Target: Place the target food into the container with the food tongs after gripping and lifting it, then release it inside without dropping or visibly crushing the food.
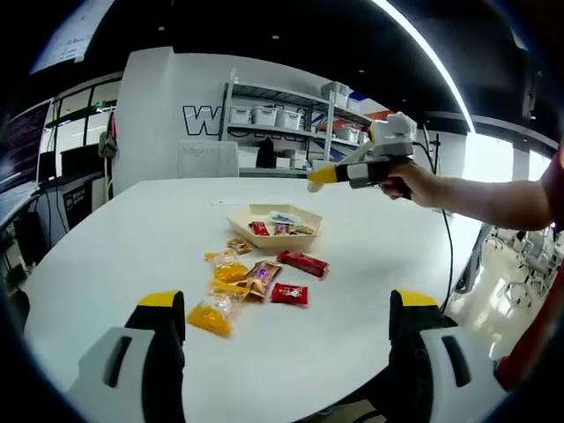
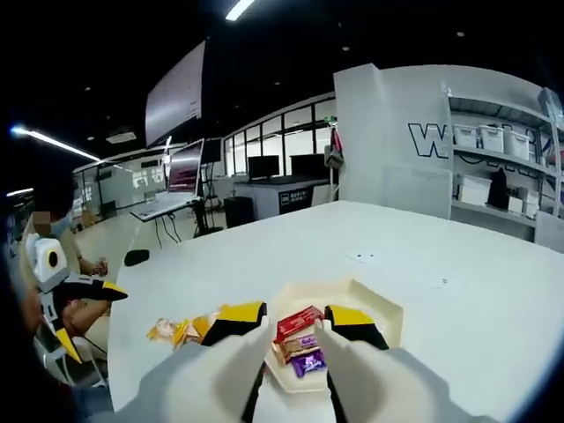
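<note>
Hovering above the white table [image 2: 458, 264], the right gripper [image 2: 295, 319] is pointing down at the shallow tray [image 2: 379, 310], its yellow-tipped jaws standing a little apart with a red snack packet [image 2: 298, 322] showing in the gap; whether they are pinching it I cannot tell. A purple packet [image 2: 308, 361] is lying in the tray just below. The left gripper [image 1: 286, 308] is waiting wide open and empty, with loose snack packets [image 1: 256, 280] scattered ahead of it on the table. A hand [image 1: 414, 183] is carrying the right gripper beyond the tray.
</note>
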`<state>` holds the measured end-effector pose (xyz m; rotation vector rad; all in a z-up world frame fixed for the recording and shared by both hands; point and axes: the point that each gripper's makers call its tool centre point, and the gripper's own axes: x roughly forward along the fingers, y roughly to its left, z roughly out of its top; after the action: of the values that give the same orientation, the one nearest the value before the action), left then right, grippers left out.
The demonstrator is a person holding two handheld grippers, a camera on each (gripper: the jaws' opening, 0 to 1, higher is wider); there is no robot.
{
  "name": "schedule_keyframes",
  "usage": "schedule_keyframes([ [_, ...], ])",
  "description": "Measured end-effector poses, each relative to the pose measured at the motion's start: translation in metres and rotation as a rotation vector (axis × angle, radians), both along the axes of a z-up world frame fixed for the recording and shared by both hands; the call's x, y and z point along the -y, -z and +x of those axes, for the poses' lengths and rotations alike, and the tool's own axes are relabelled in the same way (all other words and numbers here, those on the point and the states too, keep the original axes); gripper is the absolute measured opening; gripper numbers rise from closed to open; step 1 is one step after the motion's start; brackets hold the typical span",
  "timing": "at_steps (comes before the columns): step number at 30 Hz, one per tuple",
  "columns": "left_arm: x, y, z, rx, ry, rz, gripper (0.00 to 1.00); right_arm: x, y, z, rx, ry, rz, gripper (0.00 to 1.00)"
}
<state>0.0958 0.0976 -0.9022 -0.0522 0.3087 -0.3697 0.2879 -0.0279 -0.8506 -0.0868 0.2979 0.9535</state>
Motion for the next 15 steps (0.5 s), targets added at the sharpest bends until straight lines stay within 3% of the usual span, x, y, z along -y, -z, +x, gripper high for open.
schedule_keyframes([
  [15, 0.002, 0.003, -0.002, -0.008, -0.009, -0.008, 0.98, -0.005, 0.022, -0.03, -0.086, -0.037, 0.005, 0.21],
])
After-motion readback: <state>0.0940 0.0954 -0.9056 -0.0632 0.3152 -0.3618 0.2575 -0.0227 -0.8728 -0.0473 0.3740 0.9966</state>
